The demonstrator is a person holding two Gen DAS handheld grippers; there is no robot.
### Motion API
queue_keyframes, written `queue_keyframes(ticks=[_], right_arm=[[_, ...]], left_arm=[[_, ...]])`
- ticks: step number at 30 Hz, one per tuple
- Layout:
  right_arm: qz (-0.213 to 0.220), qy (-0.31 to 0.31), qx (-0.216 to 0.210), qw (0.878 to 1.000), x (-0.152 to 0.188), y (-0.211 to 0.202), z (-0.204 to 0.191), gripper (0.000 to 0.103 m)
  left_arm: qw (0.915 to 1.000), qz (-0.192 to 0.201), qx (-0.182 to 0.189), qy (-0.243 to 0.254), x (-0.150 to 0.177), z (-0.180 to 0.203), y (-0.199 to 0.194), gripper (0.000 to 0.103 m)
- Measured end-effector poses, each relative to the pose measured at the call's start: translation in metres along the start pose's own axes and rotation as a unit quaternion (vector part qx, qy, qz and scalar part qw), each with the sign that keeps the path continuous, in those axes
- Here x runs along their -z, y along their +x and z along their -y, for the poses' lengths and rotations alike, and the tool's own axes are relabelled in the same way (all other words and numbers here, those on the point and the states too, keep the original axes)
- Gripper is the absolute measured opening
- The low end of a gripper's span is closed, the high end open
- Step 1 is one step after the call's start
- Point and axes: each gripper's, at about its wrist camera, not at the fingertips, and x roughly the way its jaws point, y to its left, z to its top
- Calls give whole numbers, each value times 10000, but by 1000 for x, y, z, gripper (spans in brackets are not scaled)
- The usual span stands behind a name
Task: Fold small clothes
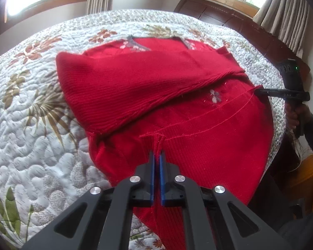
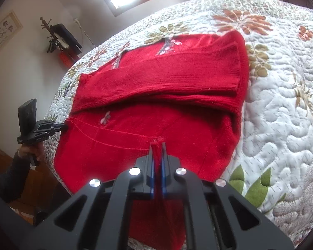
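Note:
A red knit sweater (image 1: 177, 79) lies on the bed with its grey neckline at the far end and both sleeves folded across the chest. My left gripper (image 1: 157, 153) is shut on a pinch of the near hem. In the left wrist view my right gripper (image 1: 257, 91) grips the hem's other corner at the right edge. The right wrist view shows the sweater (image 2: 167, 79) with its folded sleeve (image 2: 229, 68) on top. There the right gripper (image 2: 157, 145) is shut on bunched red hem, and the left gripper (image 2: 65, 126) pinches the far left corner.
A white quilted bedspread (image 1: 41, 104) with a leaf pattern covers the bed. A dark wooden headboard (image 1: 219, 14) and curtained windows stand behind it. A coat stand (image 2: 58, 39) is by the wall. A hand (image 1: 294, 114) holds the right gripper at the bed's edge.

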Motion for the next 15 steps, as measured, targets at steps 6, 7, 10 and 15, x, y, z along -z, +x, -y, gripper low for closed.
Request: queue_keyframes(ticks=[6,7,10,15], right_arm=[[290,-180,-15,9994,1,-29,-18,3],[326,-198,-21,9993,0,-32,-20,3],[440,-225,-47,9988,-1,-42,-23,3],[306,-267,-29,9992,2,-36,-23,3]], left_arm=[[9992,356,-30,-165,3,5,-30,3],[9990,416,-51,-166,3,7,-35,3],[9986,506,-11,-145,3,9,-45,3],[9988,472,-68,-137,3,7,-39,3]])
